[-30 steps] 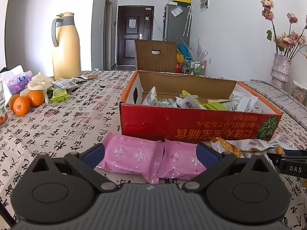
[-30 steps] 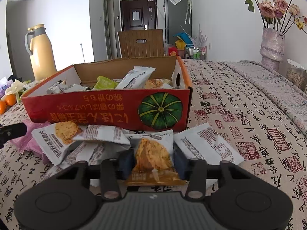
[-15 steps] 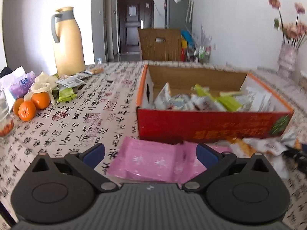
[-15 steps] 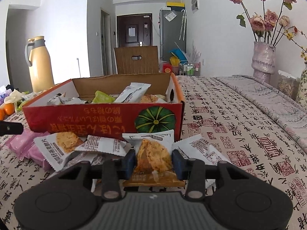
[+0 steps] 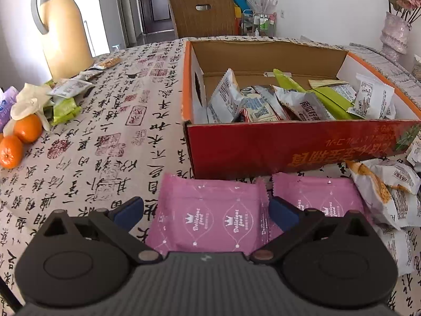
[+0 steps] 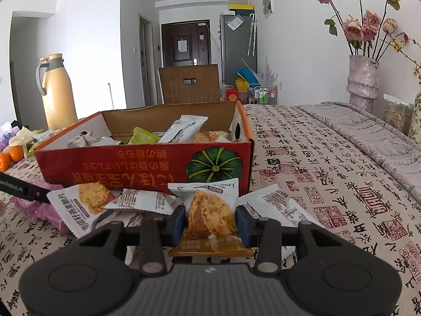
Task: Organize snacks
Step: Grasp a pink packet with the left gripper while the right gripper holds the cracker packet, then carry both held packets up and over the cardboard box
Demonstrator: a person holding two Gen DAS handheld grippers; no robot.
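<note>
A red cardboard box (image 5: 289, 152) with an orange rim holds several white and green snack packets. Two pink packets lie on the tablecloth in front of it. My left gripper (image 5: 206, 209) is open and straddles the left pink packet (image 5: 210, 218), with a gap at the left pad. The other pink packet (image 5: 321, 194) lies to its right. My right gripper (image 6: 210, 223) is shut on a white packet with a golden pastry (image 6: 210, 210), near the box (image 6: 131, 163) front. Loose white pastry packets (image 6: 86, 202) lie around it.
A tan thermos (image 5: 63, 26), oranges (image 5: 15, 142) and a few wrappers sit at the table's left. A chair back (image 5: 202, 13) stands behind the table. A vase of dried roses (image 6: 363, 79) is at the far right. Patterned cloth to the right of the box is bare.
My left gripper has shifted left and tipped downward, now centred on the left pink packet instead of both. My right gripper keeps its grip on the pastry packet and has hardly moved.
</note>
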